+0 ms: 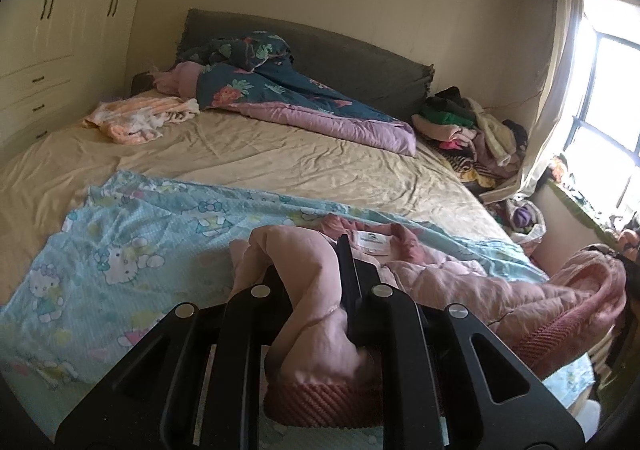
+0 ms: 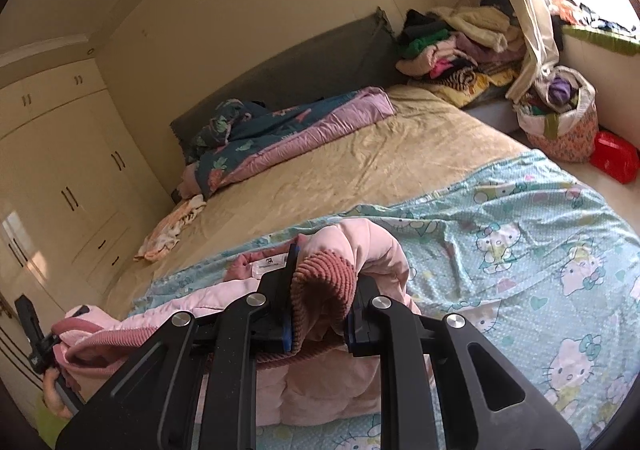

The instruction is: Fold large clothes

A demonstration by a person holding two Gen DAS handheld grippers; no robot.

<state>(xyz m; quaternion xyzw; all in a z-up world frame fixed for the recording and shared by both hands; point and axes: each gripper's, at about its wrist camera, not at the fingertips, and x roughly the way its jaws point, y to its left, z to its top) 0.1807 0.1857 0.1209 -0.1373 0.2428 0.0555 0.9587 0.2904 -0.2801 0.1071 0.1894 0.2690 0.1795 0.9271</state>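
A pink quilted jacket (image 1: 472, 286) with darker ribbed cuffs lies on a light blue Hello Kitty sheet (image 1: 132, 234) at the near edge of the bed. Its white neck label (image 1: 372, 240) faces up. My left gripper (image 1: 316, 274) is shut on one sleeve near its ribbed cuff (image 1: 320, 398). My right gripper (image 2: 326, 274) is shut on the other sleeve at its ribbed cuff (image 2: 326, 282), with the jacket (image 2: 320, 382) bunched below it. The left gripper (image 2: 40, 334) also shows at the left edge of the right wrist view, holding pink fabric.
The bed (image 1: 280, 158) has a tan sheet, a dark floral quilt (image 1: 280, 90) by the grey headboard, and a peach cloth (image 1: 136, 118). A clothes pile (image 1: 468, 126), a full basket (image 2: 560, 122) and a red object (image 2: 614, 162) sit right. Wardrobes (image 2: 60, 170) stand left.
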